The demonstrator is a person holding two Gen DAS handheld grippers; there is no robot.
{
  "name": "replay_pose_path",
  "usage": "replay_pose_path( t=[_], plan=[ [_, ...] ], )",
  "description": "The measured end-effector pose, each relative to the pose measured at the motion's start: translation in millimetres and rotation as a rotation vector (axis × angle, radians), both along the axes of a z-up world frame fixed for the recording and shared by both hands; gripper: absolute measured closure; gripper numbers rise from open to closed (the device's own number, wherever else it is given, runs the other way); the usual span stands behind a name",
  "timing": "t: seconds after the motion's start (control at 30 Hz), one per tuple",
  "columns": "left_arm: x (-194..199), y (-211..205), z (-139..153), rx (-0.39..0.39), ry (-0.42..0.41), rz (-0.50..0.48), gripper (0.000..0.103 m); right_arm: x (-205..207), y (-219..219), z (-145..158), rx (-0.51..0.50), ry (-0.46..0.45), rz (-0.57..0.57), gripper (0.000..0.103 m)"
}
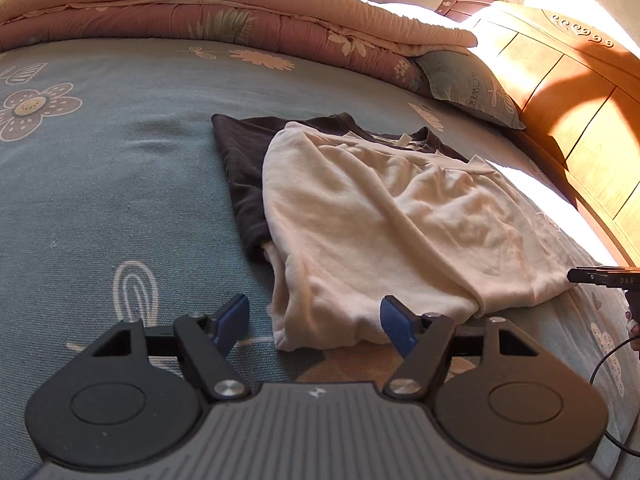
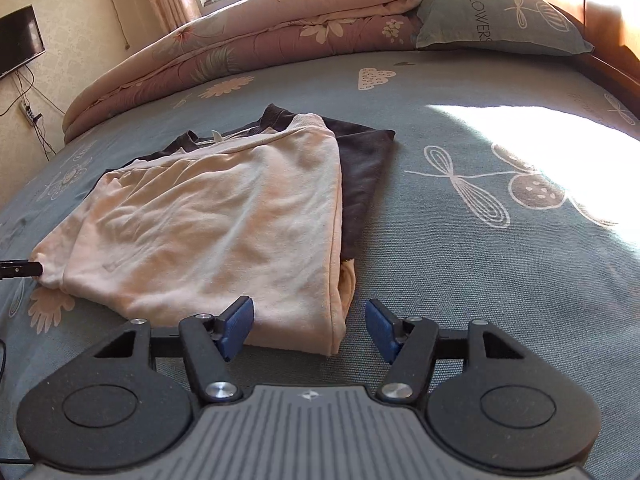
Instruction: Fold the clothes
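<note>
Cream garment (image 1: 384,216) folded atop dark garment (image 1: 240,160).

Bed (image 2: 460,272): blue-grey sheet printed with flowers and clouds, sun patch near the headboard side | dark shirt (image 2: 364,168) flat on the sheet, cream garment (image 2: 216,224) folded on top and overhanging onto the sheet | rolled floral quilt (image 2: 248,48) along the far edge | "FLOWERS" pillow (image 2: 496,16) beside it

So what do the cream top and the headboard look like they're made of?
The cream top looks like soft matte knit, maybe cotton jersey: it drapes in limp wrinkles. The headboard looks like varnished wood: orange panels with seams and carved scrolls, glossy in the sun.
</note>
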State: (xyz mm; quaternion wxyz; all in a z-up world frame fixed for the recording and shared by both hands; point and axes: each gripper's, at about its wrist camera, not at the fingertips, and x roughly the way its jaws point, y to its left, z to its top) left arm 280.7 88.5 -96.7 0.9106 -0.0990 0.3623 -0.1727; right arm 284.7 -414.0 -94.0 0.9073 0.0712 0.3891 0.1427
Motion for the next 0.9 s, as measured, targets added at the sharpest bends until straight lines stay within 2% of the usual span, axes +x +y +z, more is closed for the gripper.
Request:
replay_pose_path(
  t=[0.07,0.17,0.2,0.23,0.27,0.3,0.33,0.4,0.43,0.47,0.5,0.53,0.67,0.77,0.83,0.9],
  plan=[
    [-2,0,2,-0.021,-0.022,-0.009,0.037,-2,-1,-1,0.022,-0.007,0.010,0.035],
    [-2,-3,-1,-0.017,-0.021,-0.028,0.051,-6,-3,-3,0.057,-0.019,0.027,0.036],
    [-2,-3,-3,-0.010,-0.021,-0.025,0.058,-7,-1,-3,0.048,-0.022,0.039,0.041],
    [-1,-2,-4,-0.015,-0.015,-0.020,0.059,-8,2,-3,0.036,-0.025,0.053,0.053],
    [-1,0,-6,-0.034,-0.007,-0.014,0.060,-9,4,-2,0.022,-0.030,0.054,0.059],
    [-1,1,-7,-0.045,-0.004,-0.011,0.060,-10,5,-1,0.008,-0.036,0.053,0.071],
    [-1,1,-8,-0.052,-0.003,-0.008,0.060,-11,3,0,0.015,-0.048,0.046,0.074],
    [0,2,-11,-0.067,-0.001,-0.004,0.060,-9,3,1,0.009,-0.059,0.046,0.070],
    [2,-1,-11,-0.058,0.005,-0.009,0.064,-8,2,2,0.006,-0.065,0.046,0.068],
    [4,-4,-10,-0.044,0.011,-0.011,0.081,-6,5,1,-0.007,-0.061,0.055,0.068],
    [5,-7,-8,-0.029,0.013,-0.010,0.098,-4,10,-1,-0.027,-0.053,0.062,0.075],
    [6,-8,-5,-0.014,0.013,-0.009,0.098,-3,15,-2,-0.060,-0.045,0.063,0.090],
    [6,-3,21,0.028,-0.021,-0.012,0.098,-7,19,16,-0.142,-0.088,0.023,0.093],
    [8,10,37,0.010,-0.026,-0.005,0.098,-11,6,34,-0.166,-0.111,-0.033,0.096],
    [13,10,27,0.018,0.041,-0.038,0.097,-10,1,29,-0.170,-0.079,-0.036,0.097],
    [12,9,11,0.038,0.102,-0.046,0.096,-7,4,13,-0.208,-0.005,-0.011,0.097]
  ],
)
